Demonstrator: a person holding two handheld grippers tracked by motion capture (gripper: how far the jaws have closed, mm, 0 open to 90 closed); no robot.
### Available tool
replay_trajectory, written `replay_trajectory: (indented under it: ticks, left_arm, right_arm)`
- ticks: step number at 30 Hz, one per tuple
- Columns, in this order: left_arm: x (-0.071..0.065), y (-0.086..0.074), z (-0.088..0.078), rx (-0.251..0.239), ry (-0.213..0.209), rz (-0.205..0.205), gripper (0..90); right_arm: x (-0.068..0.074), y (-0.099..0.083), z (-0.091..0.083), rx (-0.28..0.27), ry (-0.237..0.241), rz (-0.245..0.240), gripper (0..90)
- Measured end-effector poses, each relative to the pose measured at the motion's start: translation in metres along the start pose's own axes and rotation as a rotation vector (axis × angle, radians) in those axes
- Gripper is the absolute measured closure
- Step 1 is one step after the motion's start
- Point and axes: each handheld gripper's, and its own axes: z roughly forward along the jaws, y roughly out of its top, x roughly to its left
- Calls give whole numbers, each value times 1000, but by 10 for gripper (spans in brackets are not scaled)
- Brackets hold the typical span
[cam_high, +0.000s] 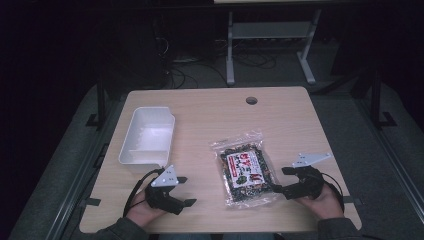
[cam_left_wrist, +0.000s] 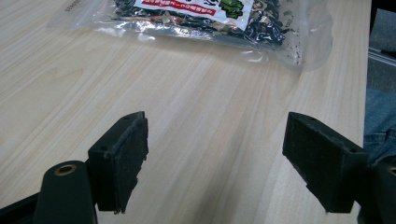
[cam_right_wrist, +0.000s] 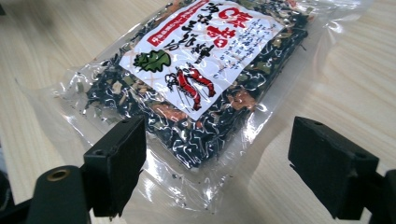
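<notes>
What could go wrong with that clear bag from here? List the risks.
1. The right gripper stands open around the clear bag's near edge; closing there may pinch only slippery film, so the bag could slide out.
2. The loose dried contents may sag or shift if it is lifted by one end.
3. The left gripper is open over bare table, apart from the bag, so it gives no support yet.

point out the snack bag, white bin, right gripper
snack bag (cam_high: 245, 171), high view, on its printed label.
white bin (cam_high: 148, 135), high view, on its inner floor.
right gripper (cam_high: 281, 179), high view, midway between its open jaw tips.
</notes>
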Motion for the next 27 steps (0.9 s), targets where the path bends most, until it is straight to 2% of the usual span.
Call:
replay_trajectory:
  ticks: [10,16,20,27]
  left_arm:
    - [-2,3,3,-5,-13,-2,224]
    - [-4,9,9,-12,-14,-2,221]
    - [-6,18,14,-19,-16,0,222]
    - [-7,27,23,-22,-28,-2,236]
  right_arm:
    - [-3,1,1,1,14,32,180]
    - [-14,15,2,-3,12,51,184]
    - [-26,30,5,-2,6,32,187]
    - [-51,55,14,45,9,41,198]
